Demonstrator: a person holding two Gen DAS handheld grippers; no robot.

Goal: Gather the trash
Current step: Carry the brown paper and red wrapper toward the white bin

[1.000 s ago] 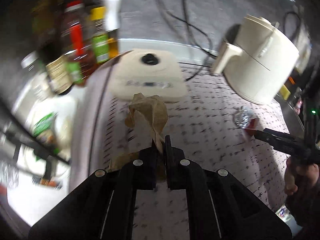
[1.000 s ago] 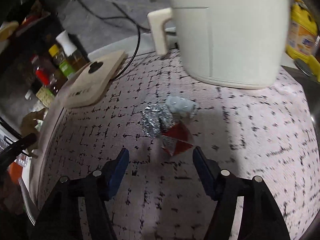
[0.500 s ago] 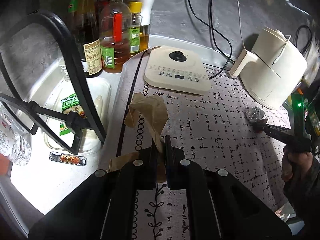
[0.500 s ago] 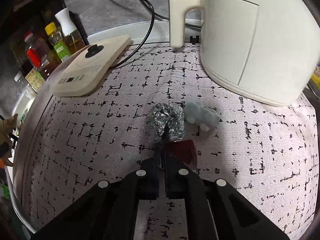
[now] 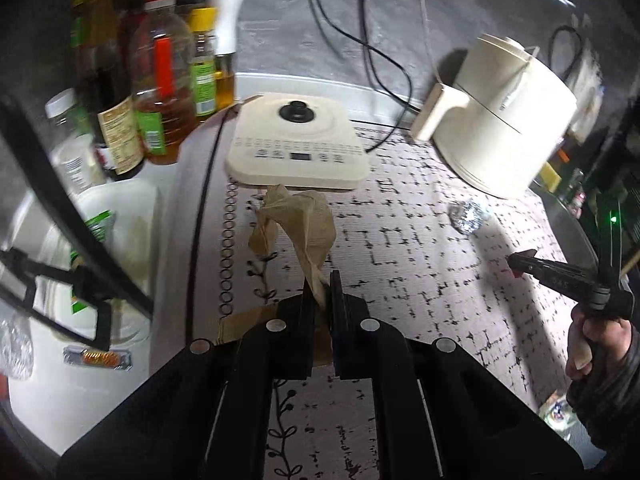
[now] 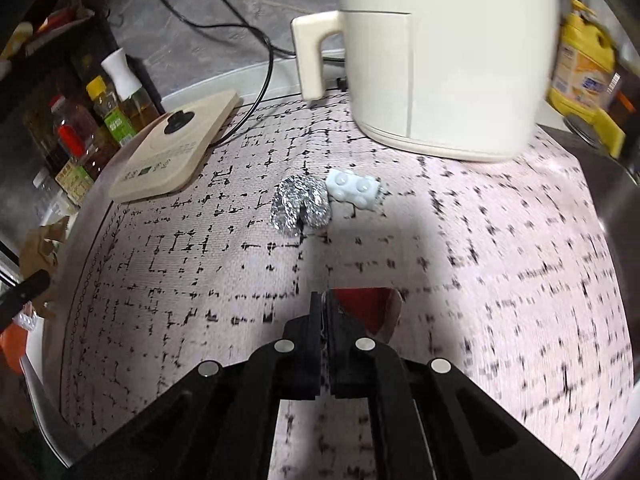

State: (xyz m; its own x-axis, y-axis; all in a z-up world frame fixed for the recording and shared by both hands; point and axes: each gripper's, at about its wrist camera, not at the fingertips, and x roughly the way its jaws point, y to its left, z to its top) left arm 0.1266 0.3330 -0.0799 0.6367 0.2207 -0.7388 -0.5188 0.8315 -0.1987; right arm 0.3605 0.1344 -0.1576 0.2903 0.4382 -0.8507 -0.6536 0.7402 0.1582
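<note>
My left gripper (image 5: 322, 285) is shut on a crumpled brown paper (image 5: 301, 229) and holds it above the patterned mat (image 5: 420, 280). My right gripper (image 6: 324, 303) is shut on a red wrapper (image 6: 368, 310), lifted off the mat (image 6: 180, 264). It also shows in the left wrist view (image 5: 520, 264), held by a hand. A crumpled foil ball (image 6: 300, 208) and a white blister pack (image 6: 354, 189) lie on the mat ahead of it. The foil ball also shows in the left wrist view (image 5: 468, 216).
A cream air fryer (image 6: 440, 60) stands at the back right, a flat cream induction cooker (image 5: 298, 152) behind the paper. Oil and sauce bottles (image 5: 160, 92) crowd the back left. A black wire frame (image 5: 60, 208) and a white tub (image 5: 120, 216) are at the left.
My right gripper closed on the red wrapper and pulled it back from the foil ball and blister pack. My left gripper still holds the brown paper.
</note>
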